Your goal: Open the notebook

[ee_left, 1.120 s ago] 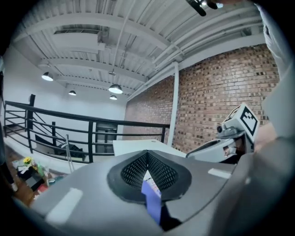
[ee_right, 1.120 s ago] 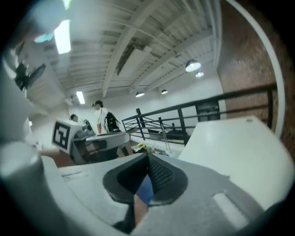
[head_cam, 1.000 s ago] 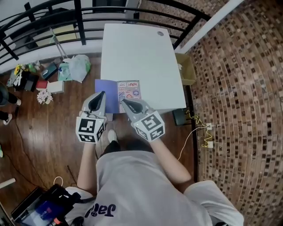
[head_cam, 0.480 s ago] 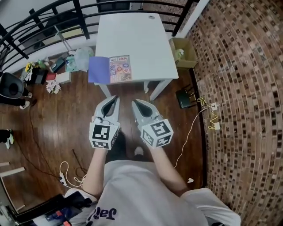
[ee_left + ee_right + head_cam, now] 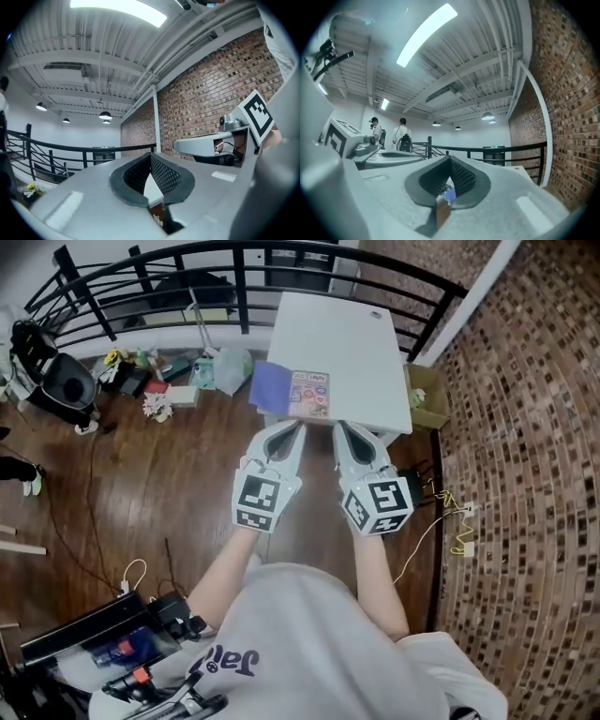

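Observation:
The notebook (image 5: pixel 309 393) lies open at the near left edge of the white table (image 5: pixel 337 334). Its purple cover (image 5: pixel 270 384) hangs out past the table's left side, and a page with colourful stickers faces up. Both grippers hover over the wooden floor just short of the table, pointing level toward it. My left gripper (image 5: pixel 290 427) (image 5: pixel 151 161) is shut with nothing in it. My right gripper (image 5: pixel 343 429) (image 5: pixel 449 164) is shut and holds nothing either. Neither touches the notebook.
A black railing (image 5: pixel 234 257) curves behind the table. Bags and small clutter (image 5: pixel 164 381) lie on the floor to the left. A cardboard box (image 5: pixel 427 395) stands by the table's right side under the brick wall (image 5: pixel 525 446). Cables (image 5: pixel 455 521) trail on the floor. Two people (image 5: pixel 389 133) stand far off.
Both grippers have drawn back from the notebook's near edge and risen. The table now sits farther off in the head view. The notebook stays open where it lay.

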Demonstrator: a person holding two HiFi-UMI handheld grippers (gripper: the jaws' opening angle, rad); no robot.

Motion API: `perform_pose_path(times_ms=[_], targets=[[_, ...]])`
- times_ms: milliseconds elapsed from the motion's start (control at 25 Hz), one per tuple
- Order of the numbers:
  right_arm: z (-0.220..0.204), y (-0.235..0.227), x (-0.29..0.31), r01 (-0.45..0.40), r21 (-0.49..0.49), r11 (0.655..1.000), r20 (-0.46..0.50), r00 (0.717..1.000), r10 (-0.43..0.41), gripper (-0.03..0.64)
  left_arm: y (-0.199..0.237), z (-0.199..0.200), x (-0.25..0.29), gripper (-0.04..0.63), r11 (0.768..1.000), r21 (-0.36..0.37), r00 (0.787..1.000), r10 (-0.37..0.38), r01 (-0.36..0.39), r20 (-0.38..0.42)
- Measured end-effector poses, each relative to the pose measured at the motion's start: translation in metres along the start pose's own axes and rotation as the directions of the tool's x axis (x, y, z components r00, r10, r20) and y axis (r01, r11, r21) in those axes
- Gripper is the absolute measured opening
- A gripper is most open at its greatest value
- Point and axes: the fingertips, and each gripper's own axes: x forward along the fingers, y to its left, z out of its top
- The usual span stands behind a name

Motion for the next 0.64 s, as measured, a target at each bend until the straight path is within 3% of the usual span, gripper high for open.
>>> perform_pose_path(times_ms=[120, 280, 400, 640], targets=[[0.007, 0.026, 0.012, -0.046, -0.003, 0.999, 0.013, 0.999, 0.047, -0.008, 0.019, 0.007, -0.014, 0.017, 0.999, -0.003, 0.999, 0.034, -0.034, 0.0], [0.001, 0.051, 0.018, -0.1, -0.016, 0.995, -0.006, 0.995, 0.1, -0.008, 0.032, 0.008, -0.026, 0.017, 0.997, -0.062, 0.998, 0.054, -0.052, 0.024], [-0.005, 0.046, 0.018, -0.093, -0.012, 0.996, -0.017, 0.996, 0.092, -0.008, 0.022, 0.007, -0.025, 0.017, 0.997, -0.069, 0.999, 0.025, -0.022, 0.047], [-0.004, 0.039, 0.02, -0.075, -0.004, 0.997, 0.004, 0.997, 0.075, -0.008, 0.015, -0.005, -0.021, 0.017, 0.999, -0.043, 1.0, 0.004, -0.004, 0.011]])
